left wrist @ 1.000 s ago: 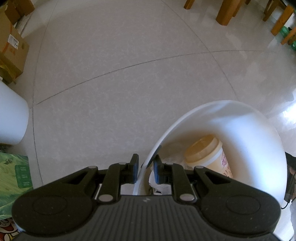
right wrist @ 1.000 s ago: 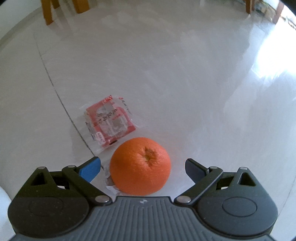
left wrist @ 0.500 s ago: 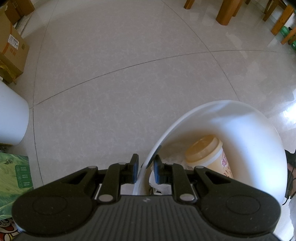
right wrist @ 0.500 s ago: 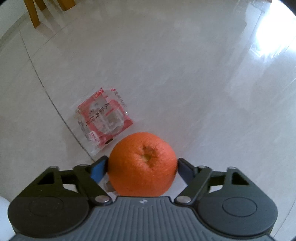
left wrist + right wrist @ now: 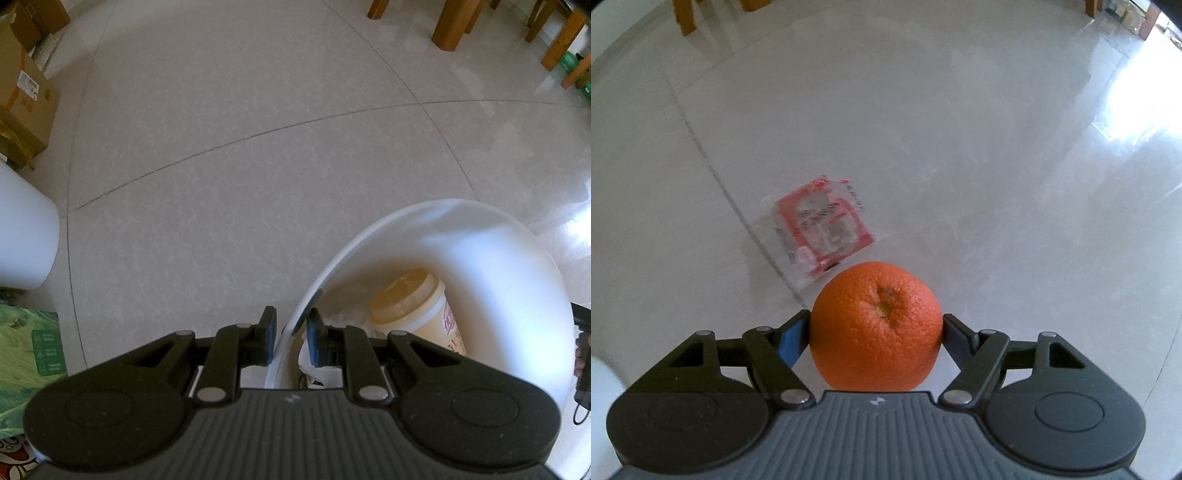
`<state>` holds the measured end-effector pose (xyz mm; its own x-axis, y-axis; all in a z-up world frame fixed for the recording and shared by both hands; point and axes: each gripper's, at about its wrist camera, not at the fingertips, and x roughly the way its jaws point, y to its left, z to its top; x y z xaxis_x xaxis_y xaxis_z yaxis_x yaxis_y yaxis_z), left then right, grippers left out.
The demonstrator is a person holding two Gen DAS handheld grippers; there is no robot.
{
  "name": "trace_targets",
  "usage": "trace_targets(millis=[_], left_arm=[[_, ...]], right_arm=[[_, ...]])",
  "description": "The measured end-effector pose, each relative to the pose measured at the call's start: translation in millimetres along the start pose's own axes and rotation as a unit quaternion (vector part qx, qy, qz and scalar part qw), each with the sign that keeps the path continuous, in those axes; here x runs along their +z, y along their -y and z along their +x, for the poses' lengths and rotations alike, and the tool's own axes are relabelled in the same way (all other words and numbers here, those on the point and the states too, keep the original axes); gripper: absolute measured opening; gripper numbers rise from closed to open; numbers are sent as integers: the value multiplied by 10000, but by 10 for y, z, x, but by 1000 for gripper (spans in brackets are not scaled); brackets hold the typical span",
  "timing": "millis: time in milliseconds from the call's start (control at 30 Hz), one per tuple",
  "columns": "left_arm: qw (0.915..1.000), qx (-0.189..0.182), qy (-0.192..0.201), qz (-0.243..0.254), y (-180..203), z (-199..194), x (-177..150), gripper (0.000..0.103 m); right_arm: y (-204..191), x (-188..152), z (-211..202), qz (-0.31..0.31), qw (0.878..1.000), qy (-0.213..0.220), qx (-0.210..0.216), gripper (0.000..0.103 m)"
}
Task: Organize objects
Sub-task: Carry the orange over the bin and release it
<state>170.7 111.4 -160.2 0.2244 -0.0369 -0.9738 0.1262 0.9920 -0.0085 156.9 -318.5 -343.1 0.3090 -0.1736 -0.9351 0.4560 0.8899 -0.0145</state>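
Left wrist view. The left gripper [image 5: 291, 341] points steeply down at the tiled floor [image 5: 258, 166], its jaws closed on the thin rim of a white bucket [image 5: 498, 251], one pad outside the wall and one inside. Within the bucket lies a cream-lidded jar [image 5: 417, 306] with a pink label, tipped on its side, beside some crumpled clear plastic [image 5: 314, 365]. A cardboard box [image 5: 22, 99] stands at the upper left, a white container [image 5: 22, 236] at the left edge, a green printed pack [image 5: 26, 365] below it, and wooden furniture legs [image 5: 454, 26] along the top.

Right wrist view. The right gripper [image 5: 875, 332] has just been closing its jaws, and both pads now press the sides of an orange [image 5: 875, 325], stem end facing the camera. Beyond the orange, a red-and-clear packet [image 5: 822, 229] lies flat on the glossy floor across a tile seam, somewhat blurred. Whether the orange touches the floor cannot be told.
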Motion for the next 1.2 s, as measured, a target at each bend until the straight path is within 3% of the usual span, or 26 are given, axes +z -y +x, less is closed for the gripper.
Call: trace_targets(millis=[367,667,800,933,1200], left_arm=[[10000,-25,-8,-63,-15,-6,7,16],[10000,-30,3,-78,-23,-14,5,16],[10000,-33,18,-72,-23,-19,1,16],[10000,-42,17,-78,-27,-22,2,16],[9999,-77,39,-78,-45,-29,-12,16]], right_arm=[[-305,-105,-704,-637,9975,143,278,79],[-683,-109,-1648,-1402,9873,431,618,79],[-1042,-118,-2149,-2075,9721,638,891,79],[-1473,-205,-2579,-2709,9486,819,1415,79],[-2222,-587,-2898,-3534,9038,768,2288,79]])
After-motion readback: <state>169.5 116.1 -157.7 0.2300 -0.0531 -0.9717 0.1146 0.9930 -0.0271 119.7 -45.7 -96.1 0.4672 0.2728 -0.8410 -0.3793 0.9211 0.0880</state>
